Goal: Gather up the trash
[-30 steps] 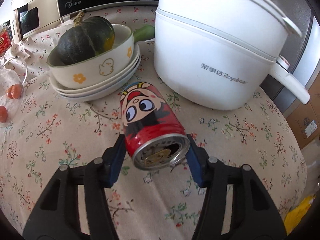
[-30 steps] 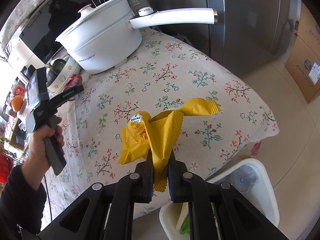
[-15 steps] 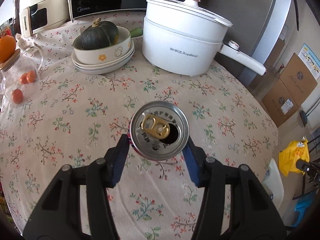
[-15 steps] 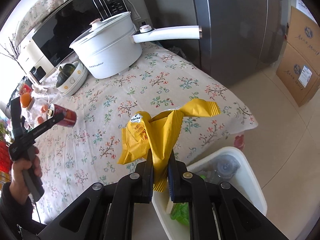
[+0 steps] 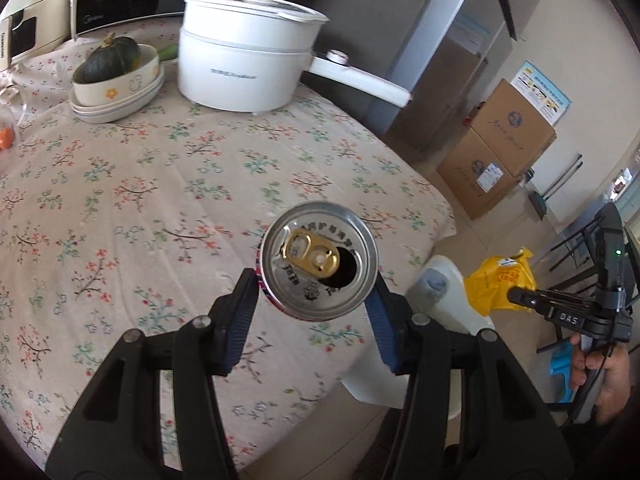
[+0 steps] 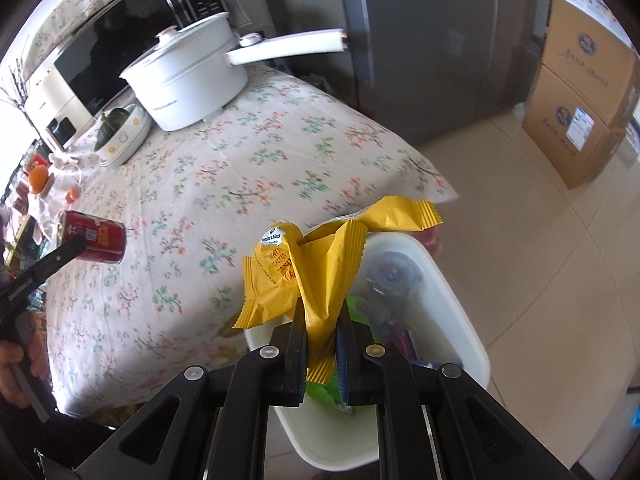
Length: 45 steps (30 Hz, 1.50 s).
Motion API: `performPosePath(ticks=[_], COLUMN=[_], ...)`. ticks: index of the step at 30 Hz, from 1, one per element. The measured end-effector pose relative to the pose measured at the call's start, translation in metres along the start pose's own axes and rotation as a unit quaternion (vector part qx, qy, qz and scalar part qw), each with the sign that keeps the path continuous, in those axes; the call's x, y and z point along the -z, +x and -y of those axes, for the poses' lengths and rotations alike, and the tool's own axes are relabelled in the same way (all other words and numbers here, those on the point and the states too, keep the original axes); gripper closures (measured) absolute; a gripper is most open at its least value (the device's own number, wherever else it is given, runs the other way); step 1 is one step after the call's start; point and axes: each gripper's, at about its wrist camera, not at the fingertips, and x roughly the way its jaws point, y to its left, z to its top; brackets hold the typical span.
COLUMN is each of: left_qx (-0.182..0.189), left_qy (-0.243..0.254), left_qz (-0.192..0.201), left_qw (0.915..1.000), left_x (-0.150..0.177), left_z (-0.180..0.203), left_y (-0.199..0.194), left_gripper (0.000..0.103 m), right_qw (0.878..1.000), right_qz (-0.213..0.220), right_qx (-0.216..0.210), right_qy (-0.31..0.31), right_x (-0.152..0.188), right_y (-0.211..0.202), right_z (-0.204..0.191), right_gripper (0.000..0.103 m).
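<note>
My left gripper (image 5: 316, 300) is shut on a red drink can (image 5: 319, 259), held above the flowered tablecloth with its opened top facing the camera. The can also shows in the right wrist view (image 6: 94, 237). My right gripper (image 6: 322, 320) is shut on a crumpled yellow snack wrapper (image 6: 316, 252) and holds it over the white trash bin (image 6: 460, 320) on the floor beside the table. The bin holds some trash. In the left wrist view the wrapper (image 5: 500, 284) and bin (image 5: 452, 300) show past the table's right edge.
A white electric pot (image 5: 244, 64) with a long handle stands at the back of the table (image 5: 120, 200). Beside it is a stack of bowls with a dark green squash (image 5: 110, 62). A microwave (image 6: 132, 36), fridge (image 6: 420, 40) and cardboard boxes (image 6: 580, 92) stand behind.
My left gripper has lifted the can off the table and carried it right, toward the table edge. My right gripper has moved the wrapper from over the table edge to above the bin.
</note>
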Motion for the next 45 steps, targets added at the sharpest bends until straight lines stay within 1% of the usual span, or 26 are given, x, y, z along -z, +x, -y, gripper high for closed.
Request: performPosePath(ticks=[4,8,9,11,12,13,15,19,22,25,31,33,34,35,36,38,40,43,45], left_qx=[0.042,0.07,0.074,0.08,0.082,0.085,0.087,0.089,0.09,0.089,0.093,0.087,0.08,0.074,0.065,0.046,0.023,-0.008,-0.024], left_qy=[0.025,0.057,0.064,0.079,0.084,0.089,0.099,0.117,0.132,0.144,0.168,0.173,0.174,0.176,0.178,0.186,0.186,0.159,0.134], left_qz=[-0.013,-0.031,-0.034,-0.043,-0.047,-0.052,-0.063,-0.077,-0.086,-0.095,-0.089,-0.09,-0.088,-0.084,-0.075,-0.058,-0.051,-0.04,-0.03], left_qw=[0.9987,0.9954,0.9945,0.9927,0.9919,0.991,0.9893,0.9862,0.9834,0.9811,0.9773,0.9769,0.9775,0.9781,0.979,0.9798,0.981,0.9864,0.9902], left_x=[0.012,0.024,0.026,0.032,0.035,0.037,0.042,0.05,0.057,0.065,0.071,0.073,0.074,0.074,0.074,0.076,0.076,0.077,0.077], left_z=[0.035,0.066,0.072,0.083,0.087,0.091,0.097,0.11,0.12,0.129,0.14,0.141,0.141,0.141,0.14,0.137,0.13,0.112,0.098], left_y=[0.004,0.011,0.014,0.02,0.024,0.027,0.035,0.049,0.061,0.072,0.08,0.079,0.077,0.073,0.068,0.057,0.045,0.028,0.016], left_gripper=[0.048,0.048,0.048,0.048,0.048,0.048,0.048,0.048,0.048,0.048,0.047,0.045,0.037,0.025,0.021,0.018,0.015,0.006,0.004], right_qw=[1.0,0.998,0.998,0.997,0.996,0.996,0.996,0.997,0.997,0.997,0.996,0.996,0.996,0.996,0.996,0.996,0.997,0.997,0.998], right_qz=[-0.019,-0.042,-0.05,-0.066,-0.073,-0.075,-0.069,-0.056,-0.053,-0.053,-0.05,-0.046,-0.044,-0.04,-0.037,-0.031,-0.026,-0.017,-0.01], right_qx=[0.016,0.028,0.024,0.018,0.018,0.018,0.019,0.032,0.039,0.044,0.061,0.062,0.063,0.064,0.066,0.069,0.068,0.063,0.06], right_qy=[0.018,0.025,0.028,0.039,0.047,0.053,0.055,0.044,0.037,0.035,0.036,0.039,0.041,0.043,0.043,0.041,0.038,0.028,0.021], right_x=[0.014,0.023,0.024,0.026,0.027,0.028,0.029,0.028,0.028,0.029,0.035,0.038,0.039,0.04,0.041,0.042,0.045,0.05,0.054], right_y=[0.003,0.012,0.015,0.02,0.022,0.022,0.019,0.009,0.007,0.007,0.003,0.0,-0.002,-0.004,-0.006,-0.009,-0.012,-0.018,-0.021], right_z=[0.025,0.039,0.041,0.045,0.047,0.049,0.05,0.048,0.047,0.048,0.053,0.054,0.054,0.053,0.052,0.048,0.043,0.031,0.021], right_gripper=[0.091,0.09,0.086,0.082,0.076,0.067,0.058,0.055,0.052,0.051,0.051,0.05,0.048,0.047,0.044,0.042,0.041,0.038,0.035])
